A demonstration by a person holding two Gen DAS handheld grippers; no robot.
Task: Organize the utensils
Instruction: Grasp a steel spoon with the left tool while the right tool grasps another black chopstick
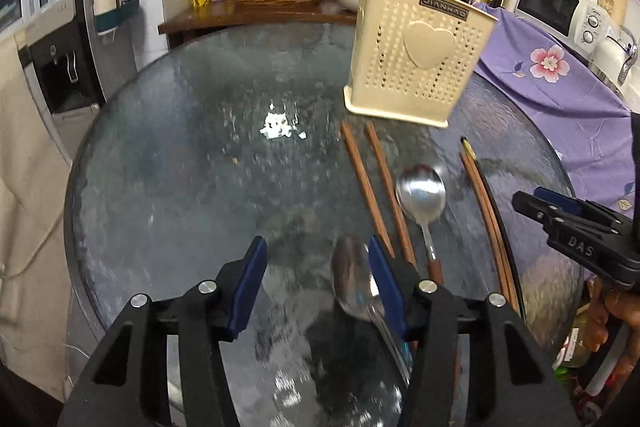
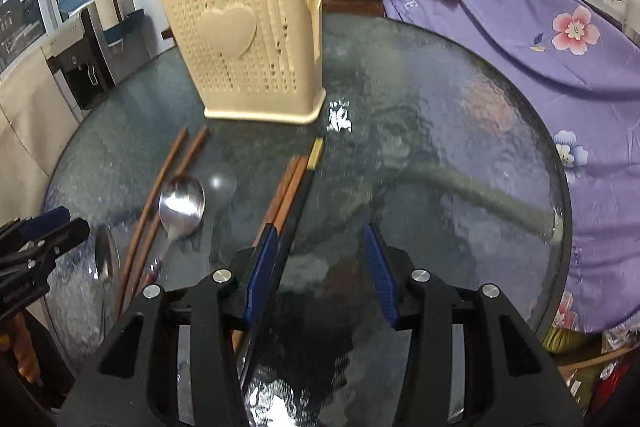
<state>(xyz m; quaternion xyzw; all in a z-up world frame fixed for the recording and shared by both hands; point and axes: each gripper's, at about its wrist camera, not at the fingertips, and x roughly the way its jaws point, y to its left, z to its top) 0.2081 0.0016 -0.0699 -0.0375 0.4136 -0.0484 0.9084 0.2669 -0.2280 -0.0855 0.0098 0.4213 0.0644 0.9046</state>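
Left gripper wide open, empty, right pad beside a steel spoon at the glass table's near edge. Right gripper wide open, empty, left pad by the black chopstick. Cream perforated holder upright mid-table; brown chopsticks and second spoon flat before it.
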